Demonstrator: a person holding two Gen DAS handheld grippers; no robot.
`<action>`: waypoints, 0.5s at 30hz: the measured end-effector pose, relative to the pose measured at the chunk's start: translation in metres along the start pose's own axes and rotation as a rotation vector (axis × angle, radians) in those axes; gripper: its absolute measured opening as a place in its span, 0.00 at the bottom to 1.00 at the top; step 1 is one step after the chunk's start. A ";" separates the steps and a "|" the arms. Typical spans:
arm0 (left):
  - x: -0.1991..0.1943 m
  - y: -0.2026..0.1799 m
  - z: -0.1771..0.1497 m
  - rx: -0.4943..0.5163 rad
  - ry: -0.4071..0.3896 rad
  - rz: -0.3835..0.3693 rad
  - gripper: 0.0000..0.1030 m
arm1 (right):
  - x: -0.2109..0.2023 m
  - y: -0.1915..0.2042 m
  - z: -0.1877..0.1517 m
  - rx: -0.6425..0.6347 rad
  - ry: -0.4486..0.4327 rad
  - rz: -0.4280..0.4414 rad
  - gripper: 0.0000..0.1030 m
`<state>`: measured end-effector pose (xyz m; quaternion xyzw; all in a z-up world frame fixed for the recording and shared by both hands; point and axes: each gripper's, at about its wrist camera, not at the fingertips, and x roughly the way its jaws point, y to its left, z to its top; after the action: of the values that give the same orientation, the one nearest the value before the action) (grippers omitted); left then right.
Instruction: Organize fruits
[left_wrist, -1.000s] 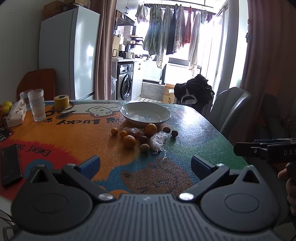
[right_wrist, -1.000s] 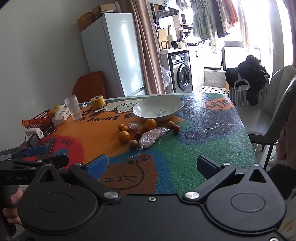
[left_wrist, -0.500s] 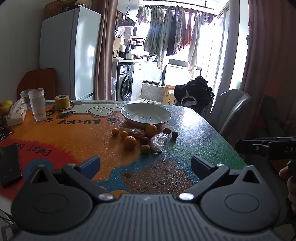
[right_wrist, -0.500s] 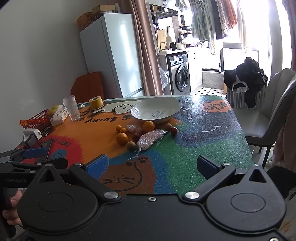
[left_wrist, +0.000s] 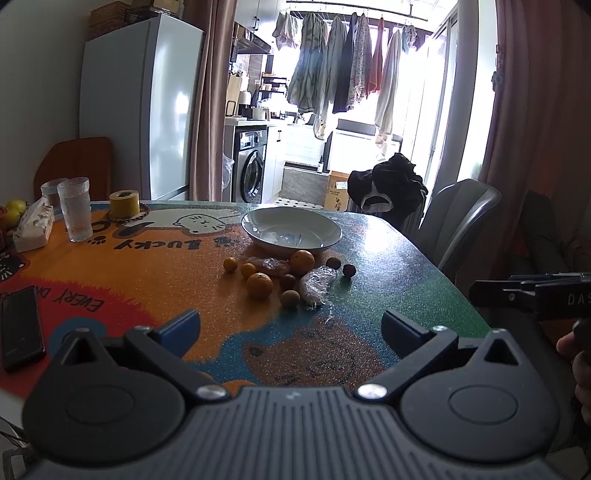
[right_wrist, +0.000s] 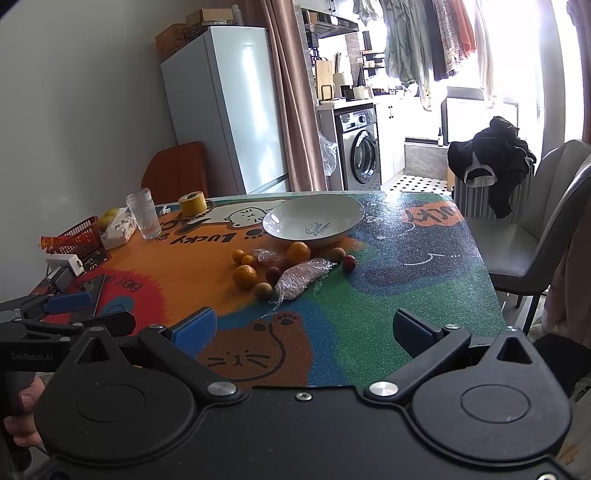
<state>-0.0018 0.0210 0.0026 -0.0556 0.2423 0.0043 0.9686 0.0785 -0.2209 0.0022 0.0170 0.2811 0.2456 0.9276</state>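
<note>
A white bowl (left_wrist: 291, 230) (right_wrist: 314, 220) stands empty on the colourful table mat. In front of it lie several loose fruits: a big orange (left_wrist: 259, 285) (right_wrist: 244, 276), another orange (left_wrist: 302, 261) (right_wrist: 298, 252), small oranges (left_wrist: 230, 264), brown and dark red round fruits (left_wrist: 289, 298) (right_wrist: 349, 262), and a plastic-wrapped piece (left_wrist: 317, 283) (right_wrist: 301, 277). My left gripper (left_wrist: 291, 328) is open and empty, well short of the fruits. My right gripper (right_wrist: 304, 330) is open and empty, also short of them. Each gripper shows at the edge of the other's view.
At the left stand a glass (left_wrist: 77, 208), a yellow tape roll (left_wrist: 124, 204), a tissue pack (left_wrist: 33, 227) and a phone (left_wrist: 20, 332). A red basket (right_wrist: 79, 236) sits at the table's left edge. Grey chairs (right_wrist: 535, 229) stand at the right.
Both views have drawn back and risen very slightly; the fruits look a little smaller. Nothing on the table has moved and both grippers stay open.
</note>
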 end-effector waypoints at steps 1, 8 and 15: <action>0.000 -0.001 0.000 0.001 0.001 0.001 1.00 | 0.000 0.000 0.000 0.000 0.001 0.001 1.00; 0.004 0.000 -0.001 0.002 0.004 0.006 1.00 | 0.003 -0.002 0.000 -0.002 0.004 0.003 1.00; 0.018 0.001 0.001 0.001 0.010 0.014 1.00 | 0.014 -0.009 -0.002 0.016 0.008 0.019 1.00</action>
<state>0.0143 0.0219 -0.0051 -0.0534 0.2474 0.0109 0.9674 0.0914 -0.2224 -0.0086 0.0260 0.2867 0.2520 0.9239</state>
